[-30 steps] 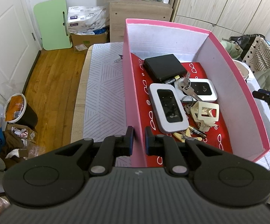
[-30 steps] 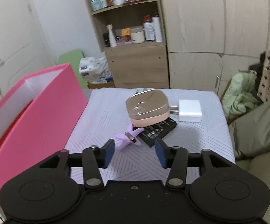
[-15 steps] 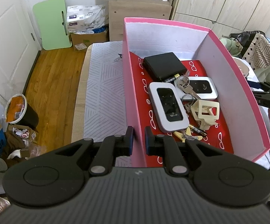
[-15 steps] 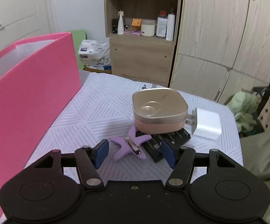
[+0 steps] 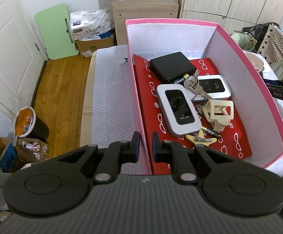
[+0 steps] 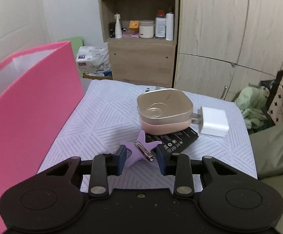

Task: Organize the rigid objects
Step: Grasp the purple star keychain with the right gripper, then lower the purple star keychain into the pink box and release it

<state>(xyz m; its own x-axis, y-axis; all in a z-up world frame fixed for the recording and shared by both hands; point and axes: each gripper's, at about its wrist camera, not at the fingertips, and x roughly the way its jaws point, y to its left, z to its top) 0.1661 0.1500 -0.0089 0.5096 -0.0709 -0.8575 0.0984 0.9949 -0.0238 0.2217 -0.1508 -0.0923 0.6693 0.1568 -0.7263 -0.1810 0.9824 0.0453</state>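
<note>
My left gripper [image 5: 145, 148] is shut on the near left wall of the pink box [image 5: 258, 89]. Inside lie a black box [image 5: 172, 66], two white WiFi routers [image 5: 177, 109], keys [image 5: 195, 86], a cream clip [image 5: 219, 111] and a yellow star clip [image 5: 201, 139]. In the right wrist view my right gripper [image 6: 141, 159] is open around a purple star hair clip [image 6: 139, 150] lying on the table. Behind it a gold-lidded pink case [image 6: 163, 111] sits on a black battery [image 6: 178, 139], with a white charger [image 6: 213, 121] beside it. The pink box [image 6: 30, 101] stands at the left.
The table has a white striped cloth [image 6: 106, 113]. A wooden shelf unit [image 6: 139, 44] and wardrobe doors stand behind. Clothes and bags [image 6: 258, 103] lie to the right. A bin [image 5: 29, 124] and cardboard boxes stand on the wooden floor at the left.
My right gripper has moved forward and down onto the purple star clip, and its fingers have narrowed around it. The left gripper has kept its hold on the box wall.
</note>
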